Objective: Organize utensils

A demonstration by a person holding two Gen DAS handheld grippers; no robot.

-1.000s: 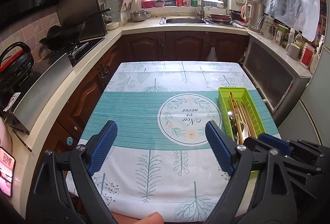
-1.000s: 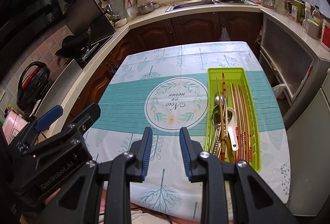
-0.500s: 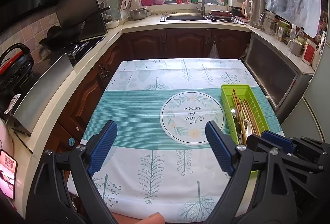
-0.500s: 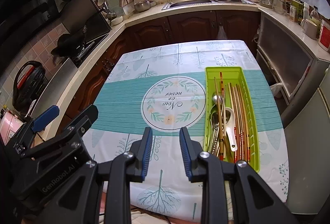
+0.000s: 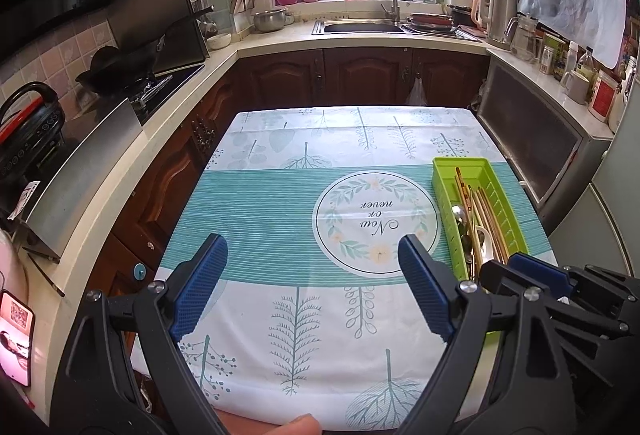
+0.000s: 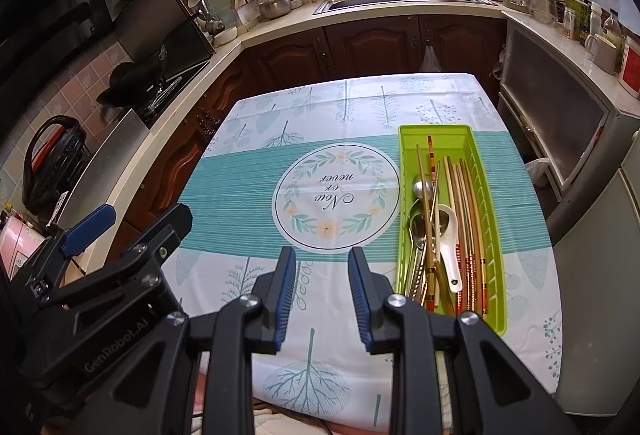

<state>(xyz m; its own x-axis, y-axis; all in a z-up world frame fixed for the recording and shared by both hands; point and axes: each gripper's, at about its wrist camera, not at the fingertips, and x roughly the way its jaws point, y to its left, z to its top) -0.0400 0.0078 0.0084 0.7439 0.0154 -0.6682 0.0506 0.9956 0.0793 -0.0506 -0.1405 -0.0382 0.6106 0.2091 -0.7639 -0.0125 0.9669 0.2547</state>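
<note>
**Utensils all in the tray, both claws empty**

The green tray sits at 3 o'clock on the surface, holding the spoons and chopsticks in a loose, crossed pile. Nothing lies loose on the cloth, so gathering looks done; sorting may remain. The left claw gapes wide, the right claw partly open; neither holds anything. Against the earlier frames, only the views shift slightly.

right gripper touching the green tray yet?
Apart. The right wrist view shows the right gripper with open jaws over bare tablecloth, left of the green tray.
</note>
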